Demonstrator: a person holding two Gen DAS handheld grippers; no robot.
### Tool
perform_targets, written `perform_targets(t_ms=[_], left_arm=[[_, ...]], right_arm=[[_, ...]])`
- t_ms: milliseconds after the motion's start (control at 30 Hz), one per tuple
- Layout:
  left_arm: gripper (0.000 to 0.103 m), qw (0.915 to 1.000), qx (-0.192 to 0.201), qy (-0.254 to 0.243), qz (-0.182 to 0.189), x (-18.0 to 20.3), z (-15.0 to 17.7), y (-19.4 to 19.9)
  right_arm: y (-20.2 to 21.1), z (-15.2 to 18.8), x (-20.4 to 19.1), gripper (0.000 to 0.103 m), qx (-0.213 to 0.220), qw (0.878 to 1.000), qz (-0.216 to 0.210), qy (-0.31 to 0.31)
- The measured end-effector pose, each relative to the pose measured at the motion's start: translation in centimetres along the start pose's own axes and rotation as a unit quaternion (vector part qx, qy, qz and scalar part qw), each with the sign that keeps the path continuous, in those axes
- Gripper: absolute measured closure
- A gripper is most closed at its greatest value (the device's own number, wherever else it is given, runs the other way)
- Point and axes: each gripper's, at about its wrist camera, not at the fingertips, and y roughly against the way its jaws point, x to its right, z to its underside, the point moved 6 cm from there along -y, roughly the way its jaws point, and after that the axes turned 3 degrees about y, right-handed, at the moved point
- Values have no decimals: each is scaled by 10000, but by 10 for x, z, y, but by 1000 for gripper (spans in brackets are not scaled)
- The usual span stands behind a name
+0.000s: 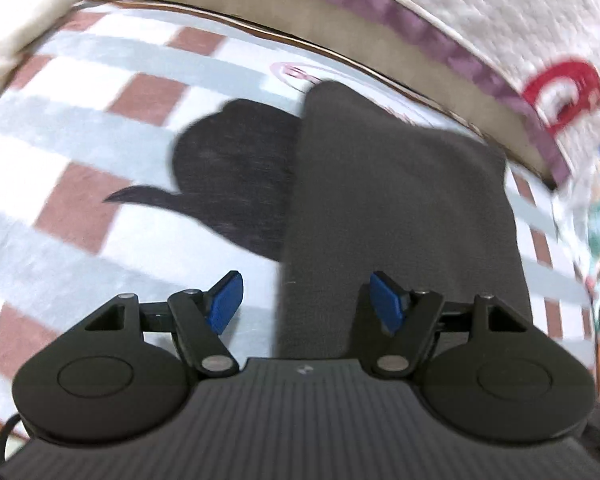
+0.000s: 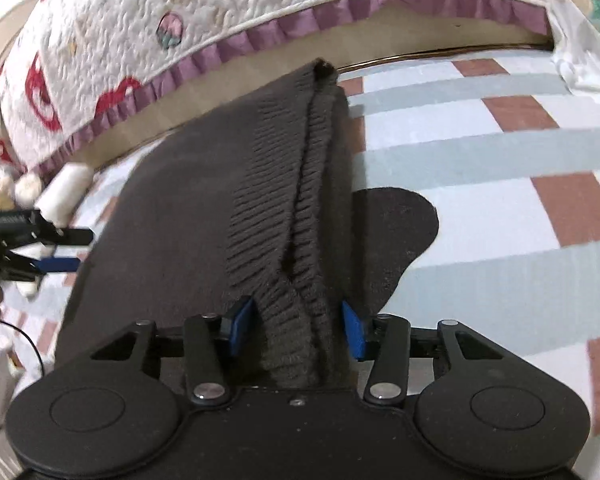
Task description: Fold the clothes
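Over the checked bedsheet [image 2: 480,152], right gripper [image 2: 298,330] straddles the sweater's ribbed hem [image 2: 292,240].

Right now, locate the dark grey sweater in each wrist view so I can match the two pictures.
Left wrist: the sweater runs up the centre-right, from between the open fingers toward the sofa edge.
Right wrist: the sweater fills the centre and left, its ribbed hem between the fingers, which have not closed on it.
Shared landmark: the quilt's purple frill behind it.
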Motion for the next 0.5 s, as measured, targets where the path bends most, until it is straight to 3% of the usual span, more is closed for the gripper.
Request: perform_targets(t_ms=[200, 333, 433, 500], left_arm=[[34, 9986, -91, 275, 441, -20, -9, -19], [34, 9928, -302, 427, 1074, -22, -12, -37], [33, 9909, -324, 464, 1224, -19, -13, -46], [31, 9901, -325, 459, 1290, -16, -14, -52]], right_arm=[[1, -9, 16, 48, -473, 9971, -562, -222], [13, -28, 28, 47, -201, 9933, -980, -585], [10, -50, 39, 40, 123, 9867, -1273, -1000], [-9, -55, 40, 39, -62, 9887, -1175, -924]])
